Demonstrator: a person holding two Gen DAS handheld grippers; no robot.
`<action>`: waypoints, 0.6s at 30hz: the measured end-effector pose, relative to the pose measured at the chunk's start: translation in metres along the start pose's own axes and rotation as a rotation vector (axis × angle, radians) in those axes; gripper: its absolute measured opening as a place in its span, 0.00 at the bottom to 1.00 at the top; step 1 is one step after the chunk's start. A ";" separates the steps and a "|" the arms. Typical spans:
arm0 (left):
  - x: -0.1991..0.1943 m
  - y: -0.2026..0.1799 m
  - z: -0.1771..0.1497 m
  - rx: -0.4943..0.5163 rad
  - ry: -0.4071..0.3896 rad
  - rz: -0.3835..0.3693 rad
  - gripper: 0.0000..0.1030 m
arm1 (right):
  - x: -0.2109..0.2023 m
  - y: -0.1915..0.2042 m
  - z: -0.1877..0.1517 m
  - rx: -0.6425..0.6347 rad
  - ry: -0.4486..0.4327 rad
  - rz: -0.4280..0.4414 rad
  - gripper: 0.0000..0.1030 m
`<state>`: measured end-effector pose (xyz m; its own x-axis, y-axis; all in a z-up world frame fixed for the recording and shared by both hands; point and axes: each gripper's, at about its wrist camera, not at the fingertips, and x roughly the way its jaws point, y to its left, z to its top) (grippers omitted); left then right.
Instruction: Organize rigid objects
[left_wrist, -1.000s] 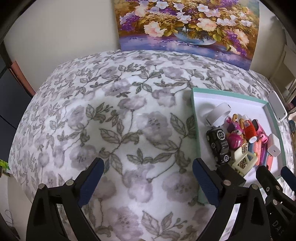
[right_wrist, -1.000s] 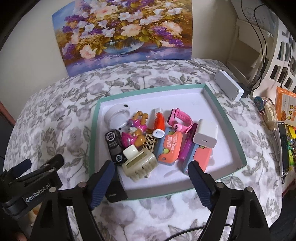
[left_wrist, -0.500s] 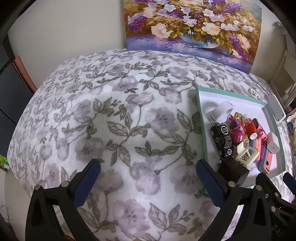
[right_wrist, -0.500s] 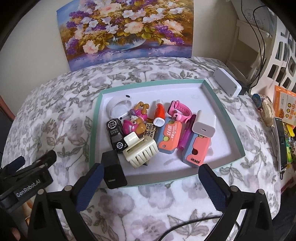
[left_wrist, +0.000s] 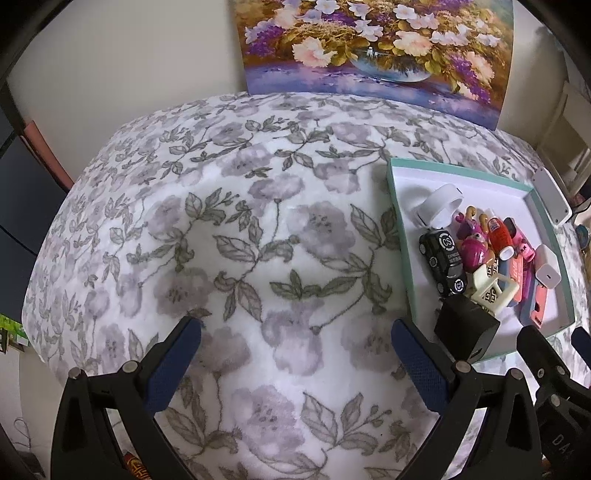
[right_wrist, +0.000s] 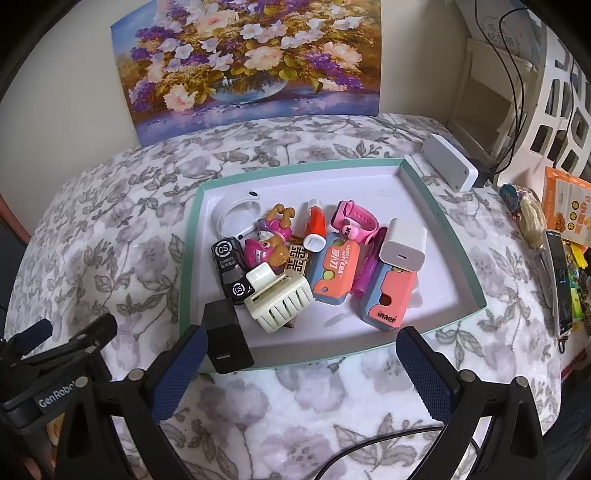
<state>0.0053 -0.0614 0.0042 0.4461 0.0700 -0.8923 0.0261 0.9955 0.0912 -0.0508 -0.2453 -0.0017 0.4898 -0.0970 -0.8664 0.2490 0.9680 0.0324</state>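
A teal-rimmed white tray (right_wrist: 461, 254) on the floral cloth holds several small rigid items: a black toy car (right_wrist: 227, 266), a cream hair claw (right_wrist: 280, 299), a pink dog figure (right_wrist: 266, 240), a white charger (right_wrist: 404, 243), coral cases (right_wrist: 388, 299) and a pink watch (right_wrist: 354, 219). A black charger block (right_wrist: 227, 338) leans on the tray's near left rim. My right gripper (right_wrist: 301, 373) is open and empty, just short of the tray's front edge. My left gripper (left_wrist: 295, 363) is open and empty over bare cloth, left of the tray (left_wrist: 400, 236).
A flower painting (right_wrist: 251, 62) leans against the back wall. A white box (right_wrist: 448, 166) lies past the tray's far right corner. Snack packets and a phone (right_wrist: 559, 280) lie at the right edge. White shelving (right_wrist: 517, 85) stands at the far right. A cable (right_wrist: 369, 448) runs under my right gripper.
Both grippers have drawn back toward me and up, away from the tray. The black charger block stays on the tray's rim, let go. Both stay open.
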 end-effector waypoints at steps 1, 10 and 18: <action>-0.001 0.001 0.000 -0.006 -0.002 -0.006 1.00 | 0.000 0.000 0.000 -0.001 0.001 -0.001 1.00; -0.005 0.003 0.001 -0.019 -0.016 -0.008 1.00 | 0.005 -0.002 -0.002 0.009 0.021 -0.006 1.00; -0.005 0.004 0.000 -0.022 -0.005 -0.013 1.00 | 0.005 0.000 0.000 0.000 0.011 -0.014 1.00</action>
<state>0.0034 -0.0576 0.0089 0.4506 0.0569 -0.8909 0.0118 0.9975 0.0697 -0.0483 -0.2453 -0.0062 0.4770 -0.1080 -0.8723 0.2558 0.9665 0.0202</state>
